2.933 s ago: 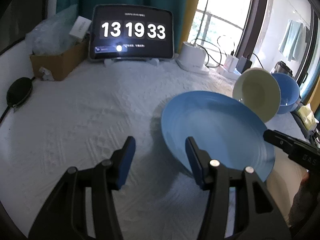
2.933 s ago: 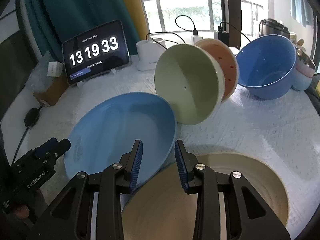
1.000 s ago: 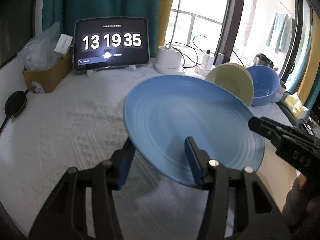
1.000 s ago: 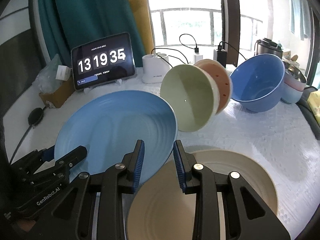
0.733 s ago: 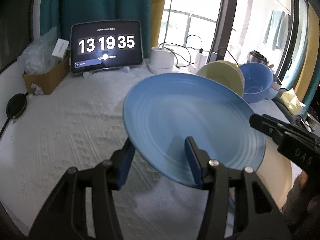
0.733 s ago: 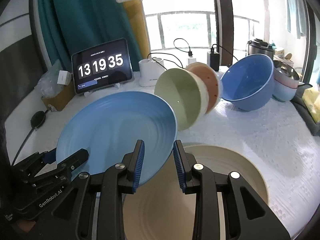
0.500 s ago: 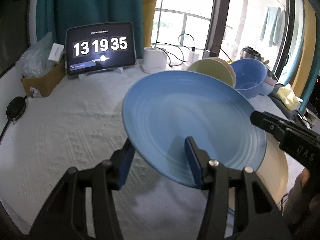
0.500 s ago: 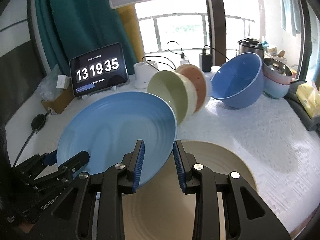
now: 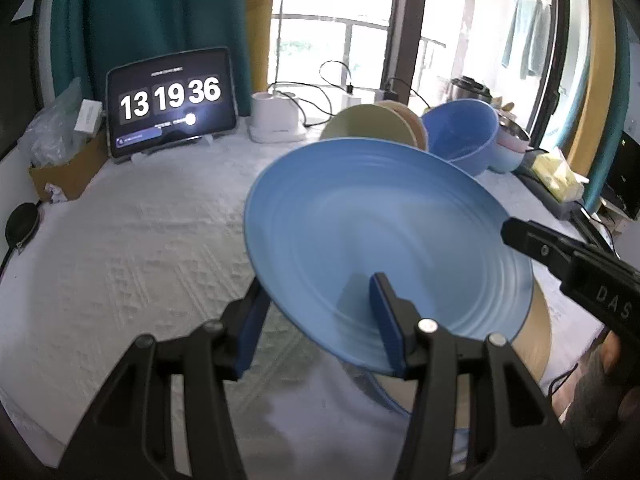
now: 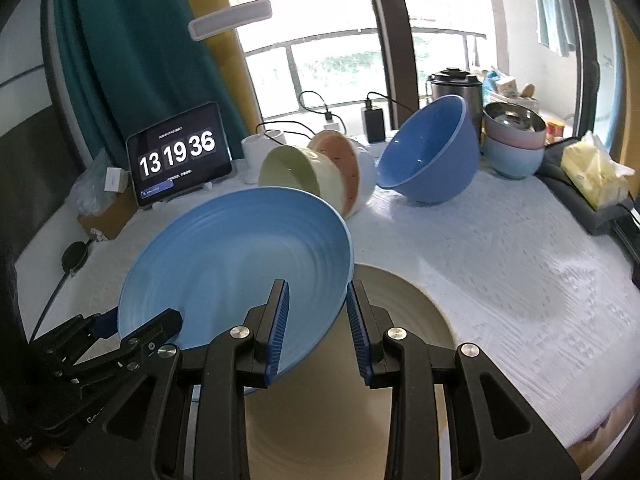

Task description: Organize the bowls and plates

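I hold the round light-blue ribbed plate off the white textured tablecloth, tilted, with both grippers. My left gripper straddles the plate's near rim at lower centre of the left wrist view: one blue pad lies on the upper face, the other sits under the rim, so its fingers are clamped on the plate. My right gripper takes the opposite rim at lower centre of the right wrist view, one ribbed blue pad over the face and one beneath the edge, likewise closed on the plate.

In the right wrist view the plate occupies centre left. Directly below it, lower centre, lies a round cream ribbed plate flat on the cloth. My left gripper appears at lower left of that view.

Behind the plates, at upper centre, stands a tilted row of nested bowls: a pale green bowl foremost, a salmon-coloured bowl behind it. To their right a large blue bowl leans on its side. A black tablet showing a clock stands at upper left.
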Available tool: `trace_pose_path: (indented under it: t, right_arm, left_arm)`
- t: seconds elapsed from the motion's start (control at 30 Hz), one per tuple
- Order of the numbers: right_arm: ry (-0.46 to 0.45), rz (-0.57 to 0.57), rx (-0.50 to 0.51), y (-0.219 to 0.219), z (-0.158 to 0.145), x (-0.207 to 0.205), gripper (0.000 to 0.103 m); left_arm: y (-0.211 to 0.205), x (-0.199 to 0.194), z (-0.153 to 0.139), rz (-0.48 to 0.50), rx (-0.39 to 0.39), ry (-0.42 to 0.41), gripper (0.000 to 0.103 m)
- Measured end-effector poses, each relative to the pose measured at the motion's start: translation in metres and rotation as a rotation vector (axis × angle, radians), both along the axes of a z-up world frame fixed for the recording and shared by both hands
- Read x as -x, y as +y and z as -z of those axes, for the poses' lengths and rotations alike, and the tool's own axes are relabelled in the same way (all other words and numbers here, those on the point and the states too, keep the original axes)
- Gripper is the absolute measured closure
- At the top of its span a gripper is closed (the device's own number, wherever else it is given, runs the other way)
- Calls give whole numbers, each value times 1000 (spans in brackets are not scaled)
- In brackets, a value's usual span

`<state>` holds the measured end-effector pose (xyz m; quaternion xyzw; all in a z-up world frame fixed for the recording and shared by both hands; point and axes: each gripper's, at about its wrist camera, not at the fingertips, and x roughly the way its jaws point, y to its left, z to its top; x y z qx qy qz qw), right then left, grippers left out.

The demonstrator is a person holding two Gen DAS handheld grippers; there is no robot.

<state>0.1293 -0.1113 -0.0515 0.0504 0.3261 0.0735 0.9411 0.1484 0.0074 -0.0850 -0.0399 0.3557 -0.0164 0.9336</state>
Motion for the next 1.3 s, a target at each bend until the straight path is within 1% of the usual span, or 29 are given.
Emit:
trace_pose_path:
  t: [0.27, 0.57, 1.03, 1.3]
  right_arm:
    - [4, 30, -13, -21, 4, 14, 71]
    - [24, 87, -20, -44, 15, 24, 71]
    - [65, 107, -18, -56, 30, 34, 71]
    - [67, 103, -28, -63, 32, 44, 71]
  left_arm:
    - [-20, 5, 2, 35, -17, 13, 51]
    - [-44, 11, 12, 104, -20, 48, 51]
    - [-56, 16, 24, 153, -25, 104, 51]
    - [-62, 24, 26, 192, -60, 108, 50]
